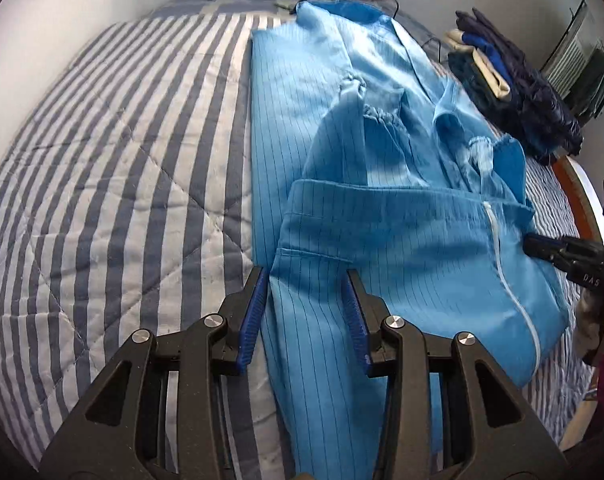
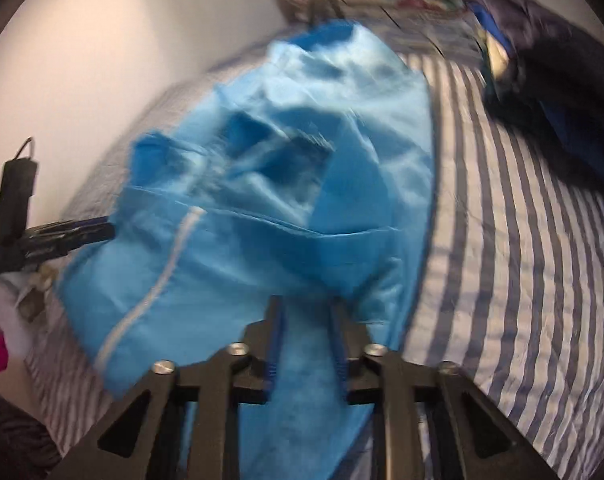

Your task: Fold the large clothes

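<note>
A large light-blue pinstriped garment [image 1: 341, 152] with a white zipper lies on a striped bed; its lower part is folded up over the body. My left gripper [image 1: 305, 276] is open, its blue-padded fingers either side of the folded edge. My right gripper [image 2: 307, 304] is open over the same garment [image 2: 286, 184], cloth showing between its fingers; this view is blurred. Each gripper shows in the other's view, the right one [image 1: 541, 246] at the garment's right edge and the left one [image 2: 98, 232] at its left edge.
The blue-and-white striped quilt [image 1: 122, 184] covers the bed. A pile of dark folded clothes [image 1: 513, 96] sits at the far right of the bed. A wooden bed edge [image 1: 577, 196] runs along the right. A white wall [image 2: 82, 60] stands behind.
</note>
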`<state>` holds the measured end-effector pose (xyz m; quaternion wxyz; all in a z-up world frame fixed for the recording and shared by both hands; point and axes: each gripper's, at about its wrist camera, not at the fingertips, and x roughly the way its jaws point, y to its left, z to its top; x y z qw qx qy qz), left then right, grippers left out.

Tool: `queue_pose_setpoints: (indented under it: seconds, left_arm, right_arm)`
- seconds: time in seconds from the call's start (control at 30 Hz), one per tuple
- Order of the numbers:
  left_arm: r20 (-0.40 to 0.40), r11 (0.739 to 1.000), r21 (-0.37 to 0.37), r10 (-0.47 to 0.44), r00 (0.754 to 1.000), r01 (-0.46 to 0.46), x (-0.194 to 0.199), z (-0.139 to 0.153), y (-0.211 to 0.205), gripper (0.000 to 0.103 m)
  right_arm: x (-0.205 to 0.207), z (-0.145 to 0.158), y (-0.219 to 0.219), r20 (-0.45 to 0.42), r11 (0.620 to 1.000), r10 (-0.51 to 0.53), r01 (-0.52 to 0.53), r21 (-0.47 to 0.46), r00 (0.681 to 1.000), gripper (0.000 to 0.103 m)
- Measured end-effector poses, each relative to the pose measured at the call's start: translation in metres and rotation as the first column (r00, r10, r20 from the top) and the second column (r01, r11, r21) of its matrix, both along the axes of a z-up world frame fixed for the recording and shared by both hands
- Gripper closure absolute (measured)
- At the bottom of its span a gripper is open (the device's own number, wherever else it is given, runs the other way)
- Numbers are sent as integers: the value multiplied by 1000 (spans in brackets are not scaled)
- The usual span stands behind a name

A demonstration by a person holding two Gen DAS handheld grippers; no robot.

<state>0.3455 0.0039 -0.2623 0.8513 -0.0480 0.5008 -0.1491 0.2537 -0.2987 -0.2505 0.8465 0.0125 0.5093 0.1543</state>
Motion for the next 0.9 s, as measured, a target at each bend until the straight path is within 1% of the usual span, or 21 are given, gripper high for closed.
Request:
queue_pose_setpoints:
  seconds: [0.07,0.13,0.2,0.23,0.27,0.3,0.33,0.37,0.4,0.43,0.47,0.5,0.57,0.6,0.63,0.67,0.73,0.77,0.83,0.9]
  left_arm:
    - [-6,1000,2,7,1000,-7,1,5,1,64]
    - [12,1000,-12,18,1000,-17,-4,16,6,64]
    - [36,1000,-3,11,999,-11,-12,26,8,64]
    - [59,1000,6,-4,998,4,-21,34,8,64]
    - [69,1000,11,-18,997,17,-29,38,8,64]
    - [71,1000,14,-26,997,25,-32,39,10,64]
    - [57,1000,0,-28,998,28,-40,39,14,64]
    - [35,999,-24,-27,999,28,-43,38,18,64]
    - [4,998,-58,-22,1000,23,-45,36,24,64]
    - [-27,996,-88,-12,1000,10,-46,35,30,62]
    - [-75,991,-132,12,997,-22,-45,31,41,57]
    - [-106,981,-183,46,993,-65,-46,29,52,57]
    - [-176,943,-297,99,979,-149,-43,23,72,57]
    - [-209,925,-340,103,973,-171,-42,19,77,57]
    - [-255,895,-401,96,962,-196,-39,13,83,57]
    - [-268,887,-413,97,959,-205,-38,11,84,57]
    - [-290,884,-419,85,953,-206,-34,3,80,57]
    - [-309,881,-427,71,948,-205,-31,-2,76,57]
    - [-329,878,-428,71,942,-216,-26,-9,71,57]
    - [-337,873,-437,64,939,-217,-22,-15,66,57]
  right_arm:
    - [-3,5,6,8,999,15,-14,-39,1000,85]
    - [-6,14,7,17,999,22,-21,-30,1000,84]
    - [-14,26,7,33,1000,27,-26,-17,999,77]
    - [-22,33,7,48,999,36,-35,-23,998,76]
    - [-31,41,7,67,999,43,-42,-27,997,75]
    - [-36,43,7,74,999,47,-46,-24,996,74]
    - [-46,47,4,77,999,44,-43,-18,996,68]
    - [-55,48,-1,73,1000,25,-24,-15,997,59]
    - [-57,47,-4,69,1000,10,-9,-12,998,55]
    - [-66,47,-12,58,1000,-15,14,6,998,48]
    - [-71,46,-21,39,999,-37,36,32,999,46]
    - [-75,44,-27,23,997,-50,49,52,998,45]
    - [-79,39,-43,-24,989,-85,87,117,996,44]
    - [-80,36,-49,-43,985,-98,103,142,994,44]
    - [-79,31,-54,-66,979,-105,114,169,992,44]
    - [-78,26,-58,-88,973,-106,122,197,990,44]
    - [-76,14,-61,-122,962,-118,144,232,986,44]
    - [-74,6,-63,-148,952,-122,158,262,982,44]
    - [-70,-7,-68,-179,931,-127,179,318,976,42]
    - [-66,-11,-71,-170,911,-121,177,372,978,42]
